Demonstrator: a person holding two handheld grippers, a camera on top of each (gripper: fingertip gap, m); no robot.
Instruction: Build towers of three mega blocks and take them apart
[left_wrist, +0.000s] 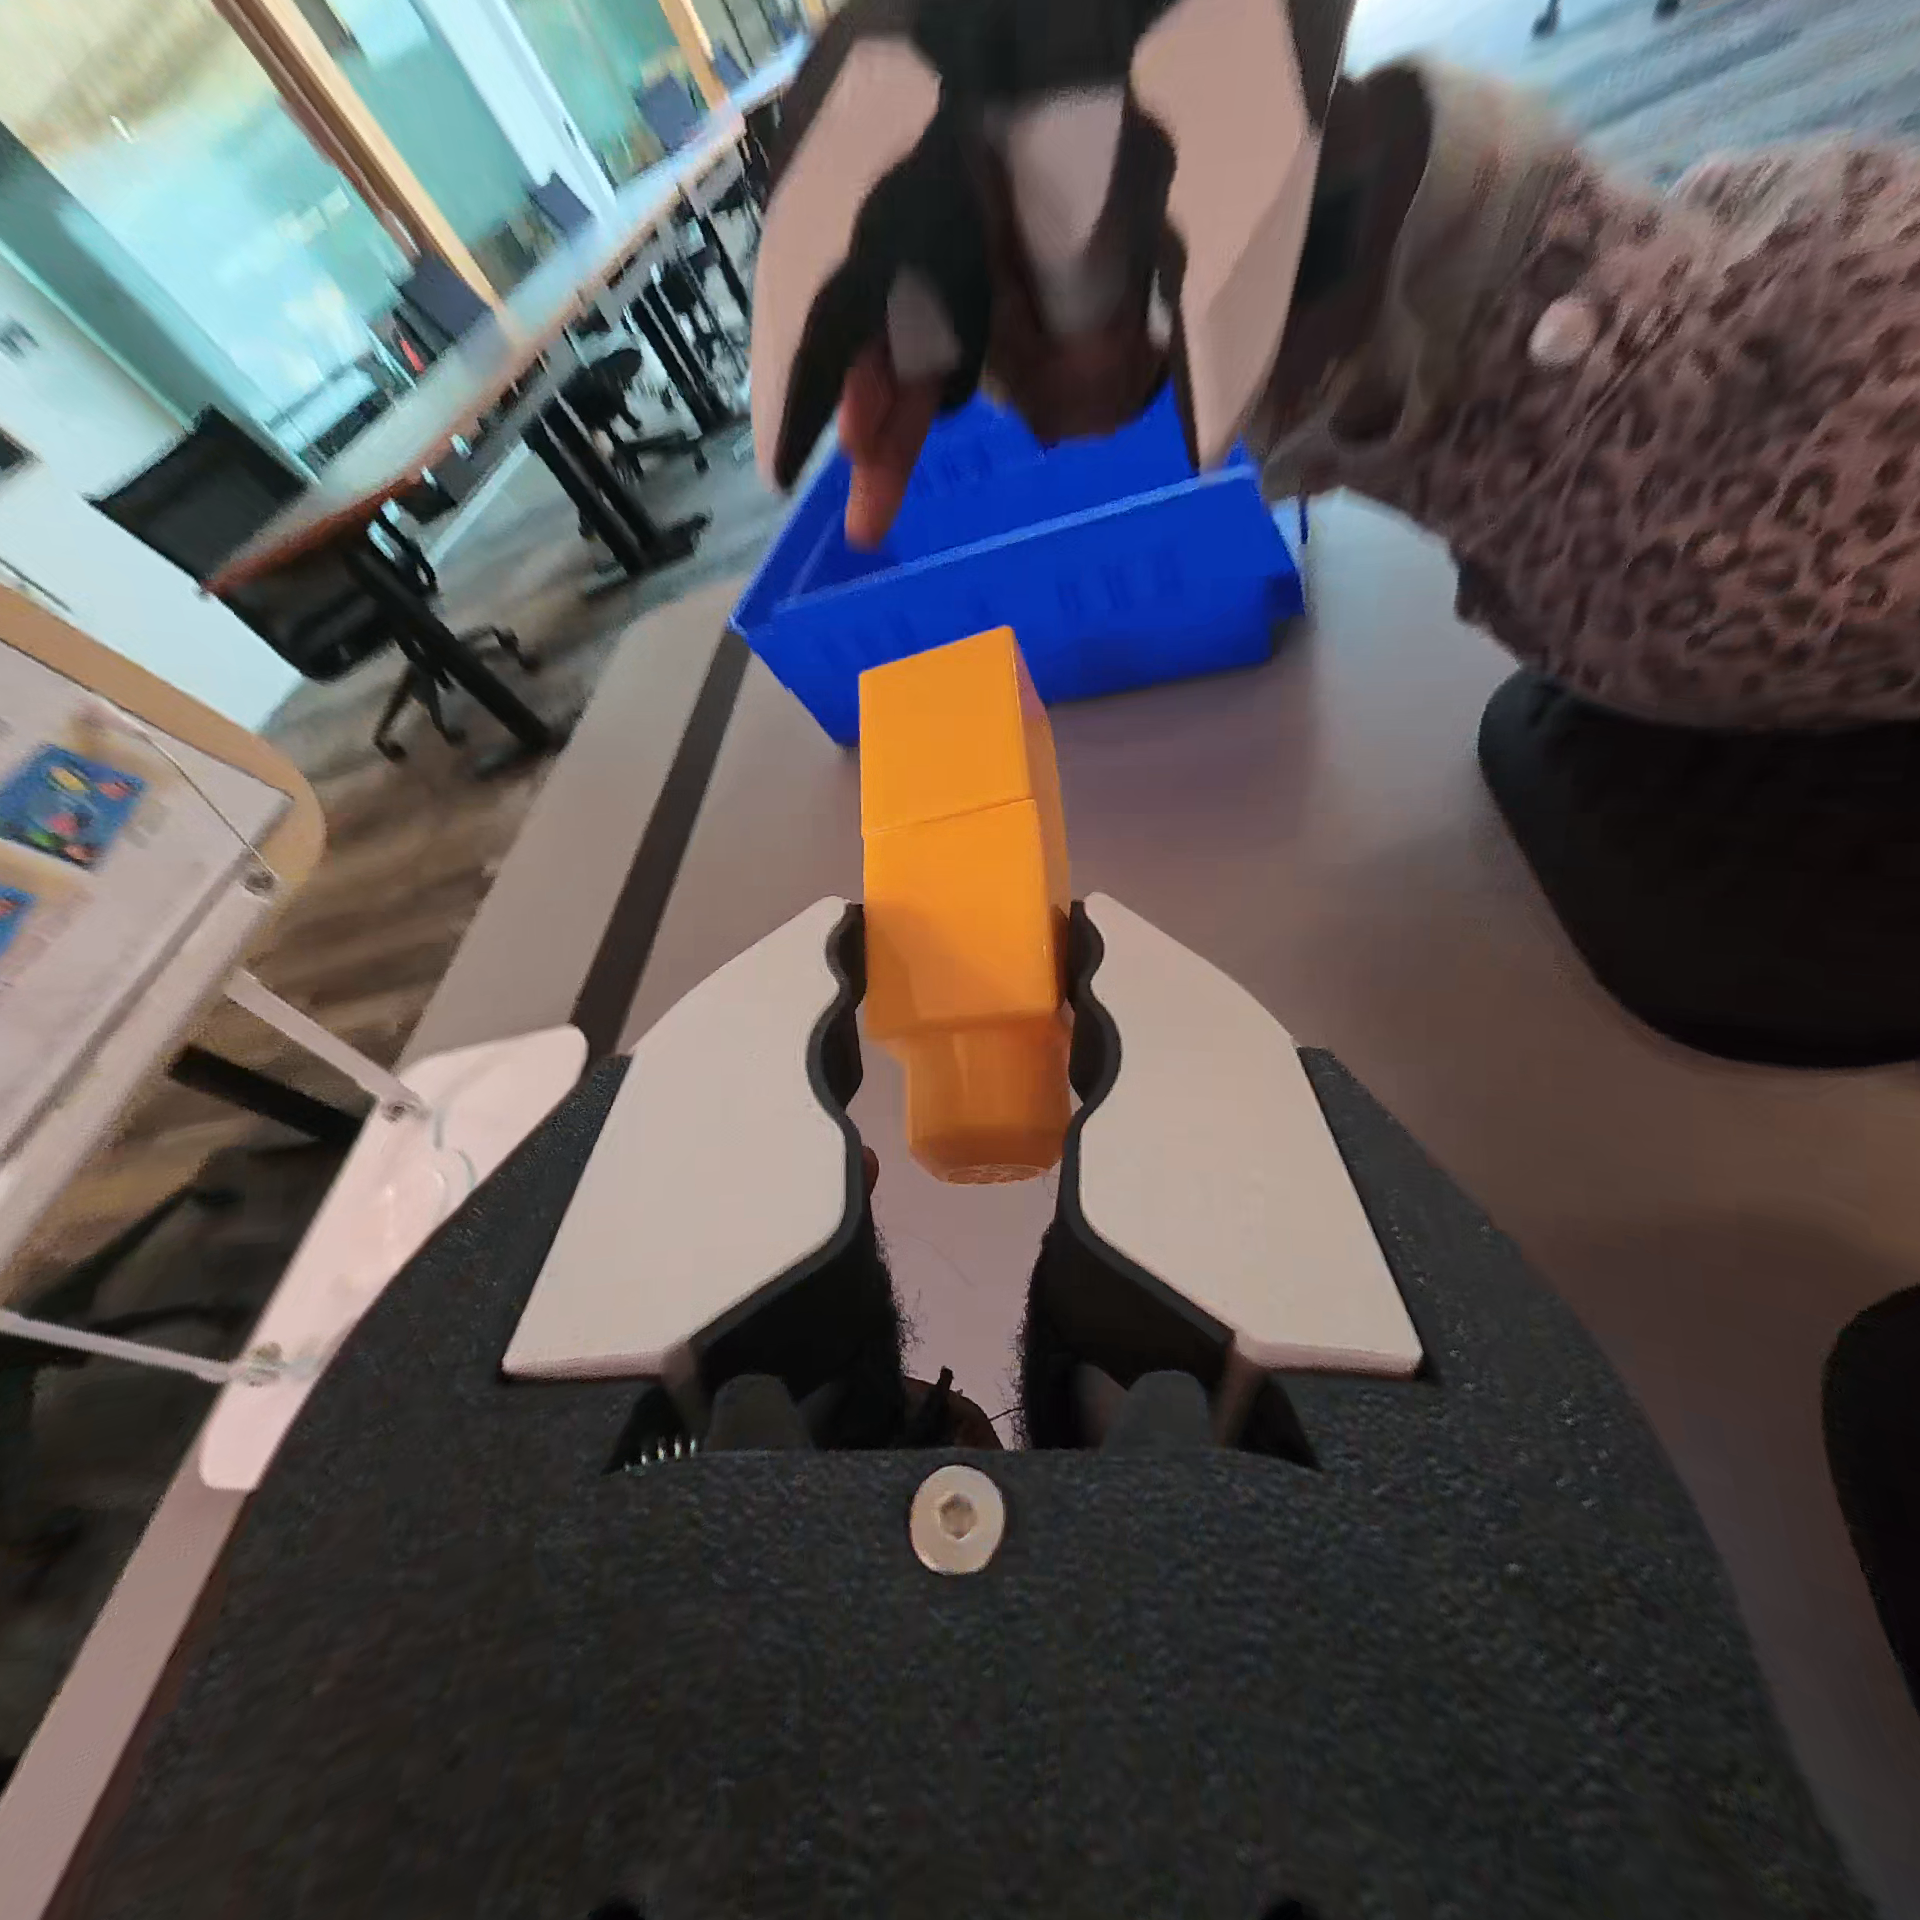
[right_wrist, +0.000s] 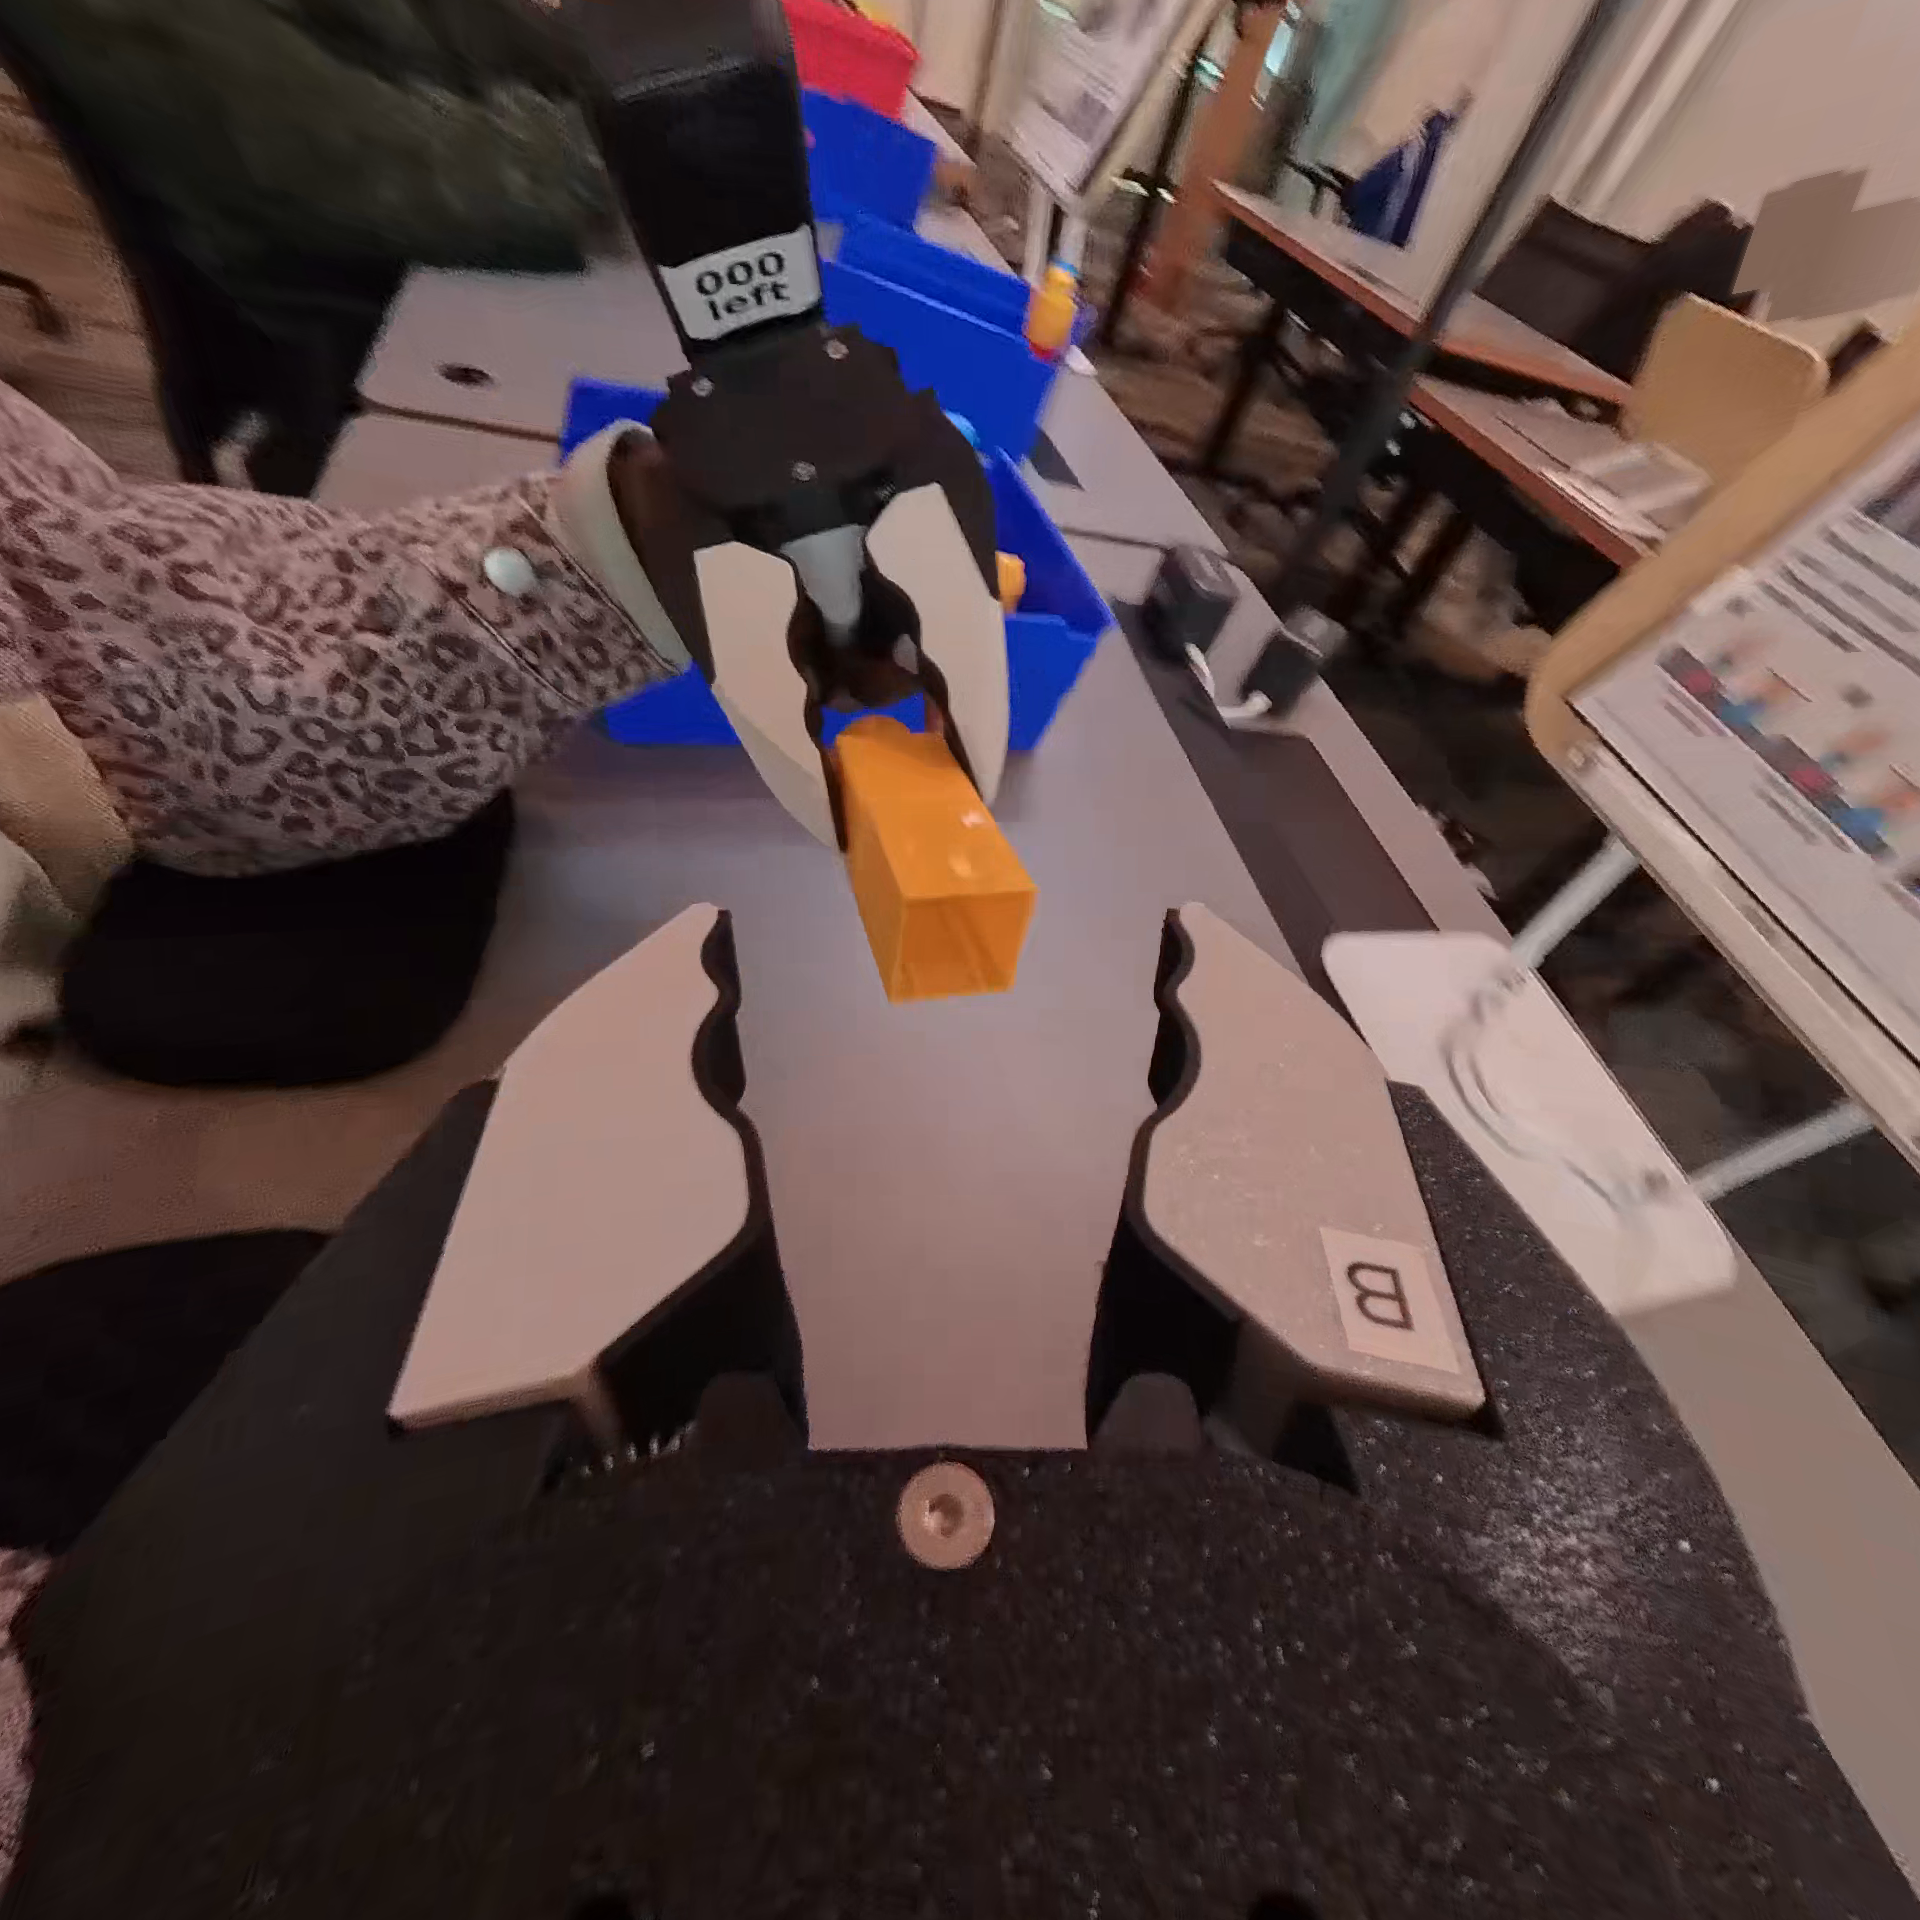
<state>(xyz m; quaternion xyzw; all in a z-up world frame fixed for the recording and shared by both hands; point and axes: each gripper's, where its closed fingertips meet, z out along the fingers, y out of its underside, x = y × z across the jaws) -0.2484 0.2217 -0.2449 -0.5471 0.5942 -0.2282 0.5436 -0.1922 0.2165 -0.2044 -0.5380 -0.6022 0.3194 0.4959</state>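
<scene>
The left gripper (left_wrist: 966, 997) pinches the studded end of a two-block orange stack (left_wrist: 961, 821), held off the table in front of the blue bin (left_wrist: 1039, 592). The stack's long axis points straight at the right gripper (right_wrist: 940, 997), whose fingers are spread wide and empty just short of the stack's hollow free end.

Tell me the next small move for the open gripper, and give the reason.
Probably bring the right gripper forward and close it on the free end of the orange blocks. The left gripper clamps only the studded end of the two joined blocks, the other end sticks out toward the right gripper, whose jaws stand wide open and empty just short of it. Gripping there would let the pair be pulled apart.
</scene>
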